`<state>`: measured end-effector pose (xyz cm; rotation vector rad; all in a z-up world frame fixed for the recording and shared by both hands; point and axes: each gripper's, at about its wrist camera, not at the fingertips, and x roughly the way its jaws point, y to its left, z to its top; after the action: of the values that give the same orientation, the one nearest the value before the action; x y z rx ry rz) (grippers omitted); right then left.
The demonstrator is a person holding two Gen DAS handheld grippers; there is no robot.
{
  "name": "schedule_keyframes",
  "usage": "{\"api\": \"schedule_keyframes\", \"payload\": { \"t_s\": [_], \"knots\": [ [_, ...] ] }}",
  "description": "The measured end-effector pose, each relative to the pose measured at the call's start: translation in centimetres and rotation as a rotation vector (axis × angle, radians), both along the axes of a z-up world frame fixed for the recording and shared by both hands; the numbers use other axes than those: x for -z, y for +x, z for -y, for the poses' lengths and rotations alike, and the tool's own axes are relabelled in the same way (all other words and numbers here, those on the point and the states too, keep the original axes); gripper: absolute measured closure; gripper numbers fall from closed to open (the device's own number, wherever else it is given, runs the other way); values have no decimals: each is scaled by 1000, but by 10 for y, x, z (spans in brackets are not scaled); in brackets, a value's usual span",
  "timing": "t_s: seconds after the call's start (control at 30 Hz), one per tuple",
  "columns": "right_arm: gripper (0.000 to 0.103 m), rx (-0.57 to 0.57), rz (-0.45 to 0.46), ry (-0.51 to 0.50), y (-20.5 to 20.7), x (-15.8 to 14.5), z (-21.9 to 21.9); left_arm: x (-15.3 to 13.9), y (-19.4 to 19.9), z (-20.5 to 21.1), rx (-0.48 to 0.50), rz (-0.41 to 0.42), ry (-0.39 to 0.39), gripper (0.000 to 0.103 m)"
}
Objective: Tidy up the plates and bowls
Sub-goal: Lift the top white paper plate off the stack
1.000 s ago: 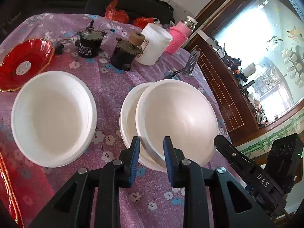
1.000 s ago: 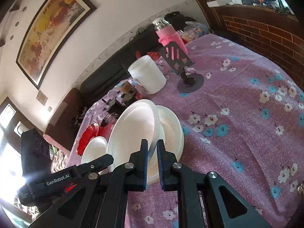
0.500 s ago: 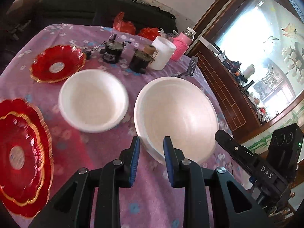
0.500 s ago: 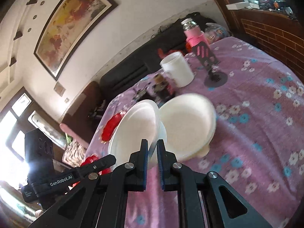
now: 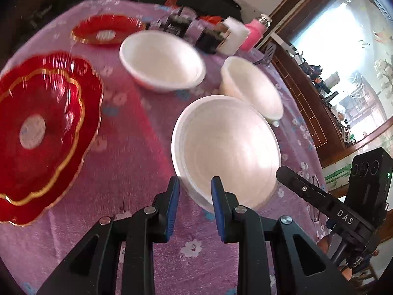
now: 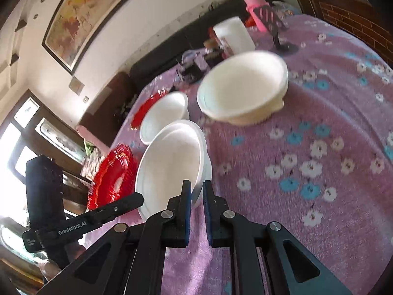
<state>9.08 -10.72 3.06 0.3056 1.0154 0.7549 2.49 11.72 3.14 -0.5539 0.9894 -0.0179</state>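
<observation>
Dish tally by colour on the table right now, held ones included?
White bowls: 3, the held bowl, a far bowl and a right bowl.
Red plates: 2, a near plate and a far plate.
Total: 5

Purple floral tablecloth (image 5: 137, 162) mostly bare in the near middle, between the stacked red scalloped glass plates with gold rim (image 5: 44, 127) at near left and the white foam bowl held off the cloth (image 5: 226, 147) at near right. Passage there is open. Further in, a second white foam bowl (image 5: 162, 61) and a third, tilted white foam bowl (image 5: 250, 91) sit with a narrow gap between them. Far edge is crowded: single red glass plate (image 5: 108, 32), dark small motors (image 5: 176, 25), white plastic tub (image 5: 234, 35), pink bottle (image 5: 255, 33), black phone stand (image 6: 272, 24). In the right wrist view, wide bare cloth on the right (image 6: 319, 152), unobstructed.
</observation>
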Motion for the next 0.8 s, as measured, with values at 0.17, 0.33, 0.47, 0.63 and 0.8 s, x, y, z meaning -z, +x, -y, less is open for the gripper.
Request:
{"api": "schedule_keyframes", "payload": {
  "t_s": [0.17, 0.33, 0.47, 0.63, 0.8],
  "knots": [
    [90, 2, -10, -44, 4, 8, -4, 7, 5, 4, 14, 5, 14, 79],
    [89, 21, 9, -81, 9, 13, -5, 8, 12, 11, 26, 39, 66, 79],
    [90, 37, 56, -111, 10, 15, -8, 10, 14, 18, 32, 83, 132, 85],
    [91, 56, 128, -102, 7, 17, -10, 9, 12, 22, 27, 154, 204, 86],
    [91, 48, 173, -103, 4, 16, -14, 5, 8, 26, 25, 194, 273, 86]
  ]
}}
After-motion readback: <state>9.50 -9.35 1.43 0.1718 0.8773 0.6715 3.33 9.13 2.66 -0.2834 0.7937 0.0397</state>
